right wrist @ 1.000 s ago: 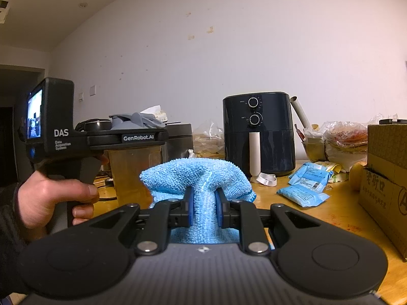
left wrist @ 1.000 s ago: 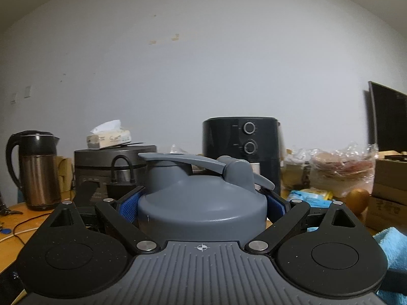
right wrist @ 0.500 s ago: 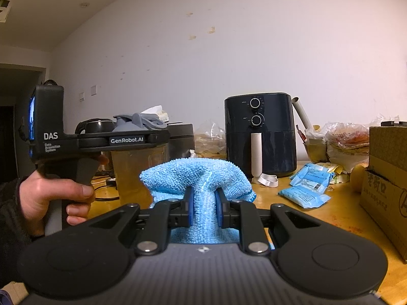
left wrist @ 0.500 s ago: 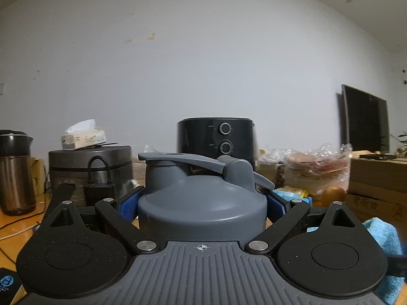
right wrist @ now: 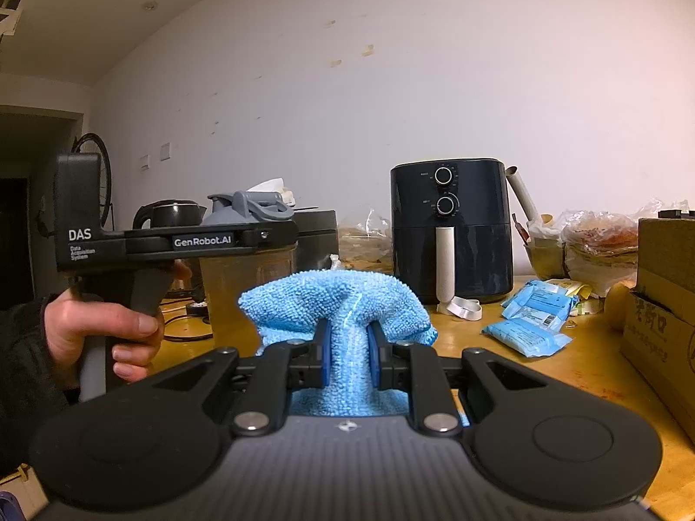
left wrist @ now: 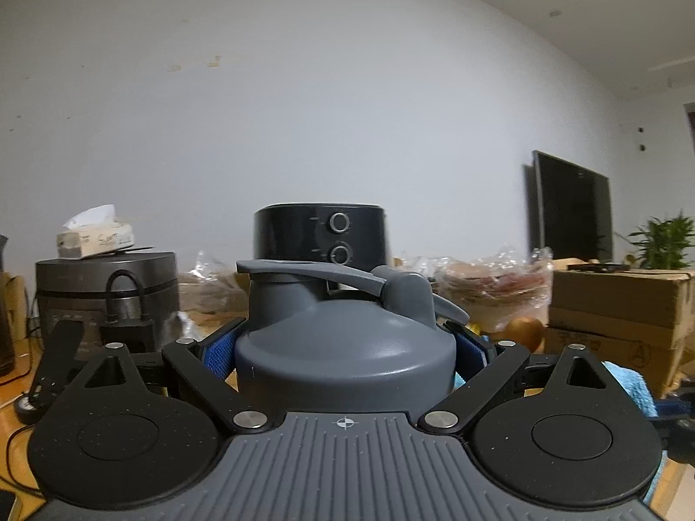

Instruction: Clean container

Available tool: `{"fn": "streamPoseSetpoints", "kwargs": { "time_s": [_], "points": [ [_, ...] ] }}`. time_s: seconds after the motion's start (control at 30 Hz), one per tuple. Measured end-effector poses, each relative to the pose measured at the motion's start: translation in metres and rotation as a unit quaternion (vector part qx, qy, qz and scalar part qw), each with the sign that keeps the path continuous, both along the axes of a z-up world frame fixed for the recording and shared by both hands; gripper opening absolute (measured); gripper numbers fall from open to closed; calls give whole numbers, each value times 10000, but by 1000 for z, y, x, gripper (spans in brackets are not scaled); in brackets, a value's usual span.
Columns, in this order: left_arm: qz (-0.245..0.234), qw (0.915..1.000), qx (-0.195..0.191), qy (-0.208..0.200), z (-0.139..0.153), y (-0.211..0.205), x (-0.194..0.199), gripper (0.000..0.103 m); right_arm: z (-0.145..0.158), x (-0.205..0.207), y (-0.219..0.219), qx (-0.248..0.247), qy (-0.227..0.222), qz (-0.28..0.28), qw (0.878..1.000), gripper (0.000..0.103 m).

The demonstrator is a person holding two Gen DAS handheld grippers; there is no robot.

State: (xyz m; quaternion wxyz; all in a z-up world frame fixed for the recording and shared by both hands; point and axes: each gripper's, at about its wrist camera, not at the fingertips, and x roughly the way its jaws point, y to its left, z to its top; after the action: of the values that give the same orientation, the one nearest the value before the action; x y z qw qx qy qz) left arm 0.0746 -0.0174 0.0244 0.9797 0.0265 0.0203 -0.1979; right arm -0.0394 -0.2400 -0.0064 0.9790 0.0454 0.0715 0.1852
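A pale wall stands behind a wooden table (right wrist: 577, 360) crowded with kitchen things, and we hold both grippers over its near edge. Our left gripper (left wrist: 345, 347) has its blue pads (left wrist: 219, 347) pressed on either side of the bottle (left wrist: 347, 343), just under its grey lid, so the bottle sits squarely between the jaws and fills the middle of the left view. From the right view we see the same bottle (right wrist: 247, 260) held upright off to the left, its clear body amber-tinted below the grey lid; whether anything is inside we cannot tell. A hand (right wrist: 104, 330) grips the handle of that left gripper. Our right gripper (right wrist: 349, 351) is nearly closed, pinching a blue cloth (right wrist: 339, 308) that bunches up above the pads and hangs down between them; the cloth is near the bottle but apart from it. Behind stand a black air fryer (right wrist: 451, 234), a dark cooker (left wrist: 106, 291) with a tissue box (left wrist: 93, 239) on its lid, and a kettle (right wrist: 171, 215). Blue packets (right wrist: 527, 325) lie flat on the table beside a cardboard box (right wrist: 662, 308), and clear bags (right wrist: 599, 239) hold reddish food.
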Motion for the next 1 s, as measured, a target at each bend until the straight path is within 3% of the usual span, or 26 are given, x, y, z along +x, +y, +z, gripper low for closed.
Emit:
{"fn": "streamPoseSetpoints", "kwargs": {
  "time_s": [0.43,1.0],
  "points": [
    [-857,9959,234,-173,-1,6,1,95,1,2,8,-26,7,89,10000,15],
    [-1583,9870,-102,272,-2,28,31,96,4,6,17,-94,23,258,9996,15]
  ]
}}
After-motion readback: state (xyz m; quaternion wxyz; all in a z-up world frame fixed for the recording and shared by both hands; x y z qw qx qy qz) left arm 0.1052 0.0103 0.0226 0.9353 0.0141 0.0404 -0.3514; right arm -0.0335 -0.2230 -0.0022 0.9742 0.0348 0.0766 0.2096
